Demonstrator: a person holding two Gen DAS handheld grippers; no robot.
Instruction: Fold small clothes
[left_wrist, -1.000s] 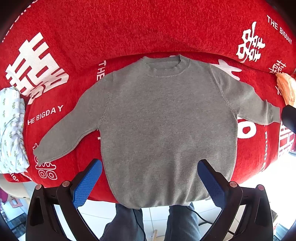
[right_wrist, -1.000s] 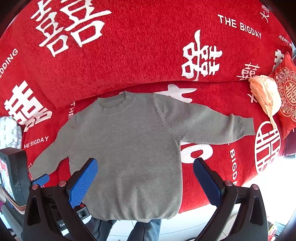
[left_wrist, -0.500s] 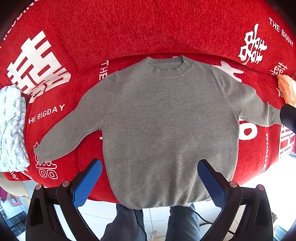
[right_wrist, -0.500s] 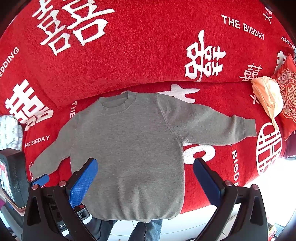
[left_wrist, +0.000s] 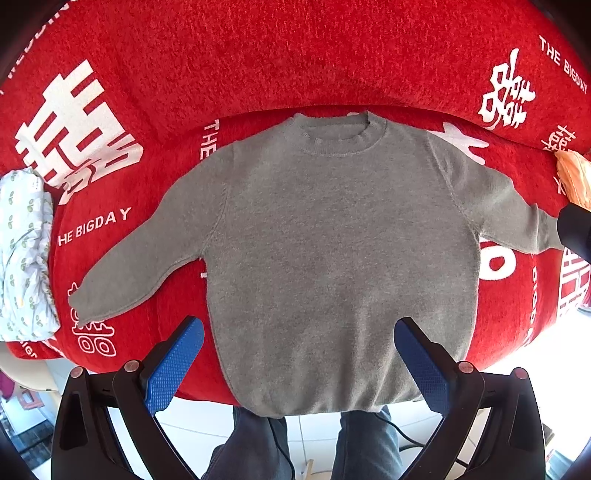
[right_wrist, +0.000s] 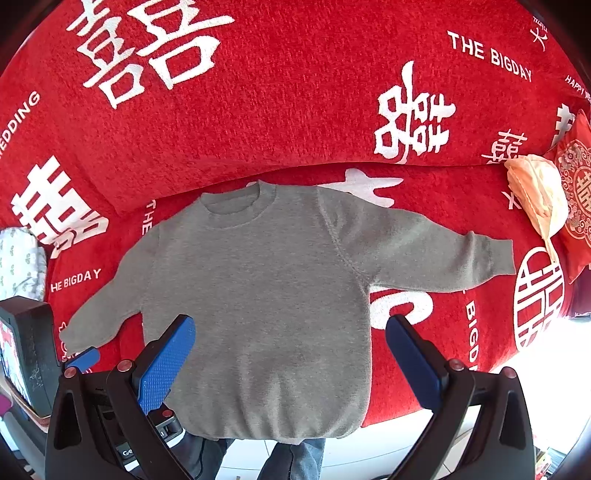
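Note:
A small grey sweater (left_wrist: 340, 251) (right_wrist: 258, 302) lies flat, front up, on a red sofa cover, collar toward the backrest, both sleeves spread out, hem hanging over the seat's front edge. My left gripper (left_wrist: 299, 354) hovers open above the hem, its blue fingers straddling the lower body and holding nothing. My right gripper (right_wrist: 290, 350) is open too, over the sweater's lower right side; nothing sits between its pads. The left gripper's body shows at the left edge of the right wrist view.
The red sofa cover (right_wrist: 295, 110) bears white lettering. A white patterned cloth (left_wrist: 22, 254) lies at the left end, a peach garment (right_wrist: 535, 192) and a red cushion (right_wrist: 576, 192) at the right. A person's jeans-clad legs (left_wrist: 306, 443) stand at the seat's front edge over white floor.
Both views have shifted slightly, so the sweater sits a little lower and further right in frame. The sweater itself has not moved, and both grippers stay open.

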